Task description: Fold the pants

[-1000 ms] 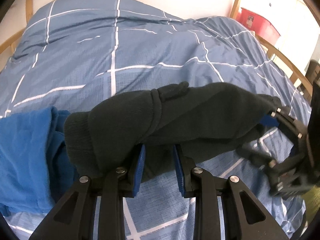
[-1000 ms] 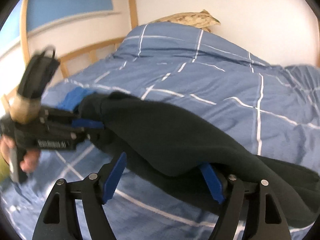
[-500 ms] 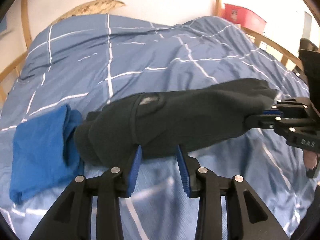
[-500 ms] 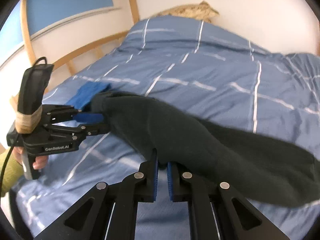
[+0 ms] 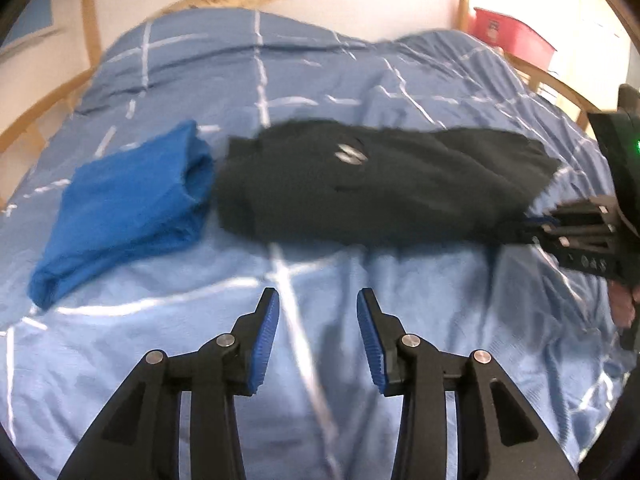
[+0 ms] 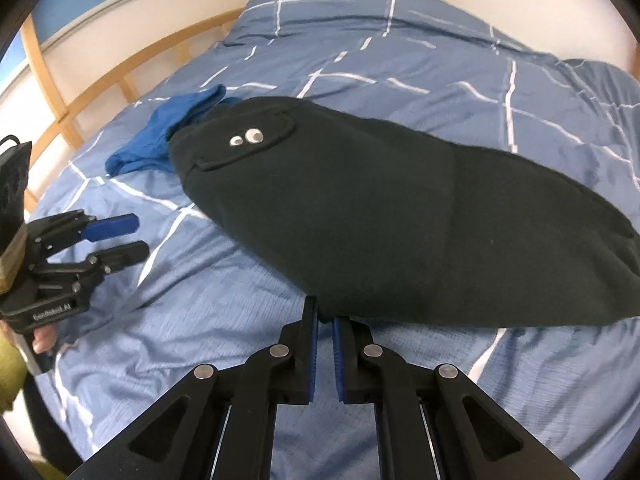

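Pants (image 6: 400,216) folded on bed (image 6: 200,320), right tongs (image 6: 325,320) pinching their hem, left tongs (image 5: 318,300) wide apart.

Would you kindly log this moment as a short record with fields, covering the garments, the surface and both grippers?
surface: blue checked duvet
pants: dark pants, folded lengthwise, lying on the duvet
other garment: blue garment, folded, beside the pants' waist end
left gripper: open, empty, clear of the pants
right gripper: shut on the pants' near edge
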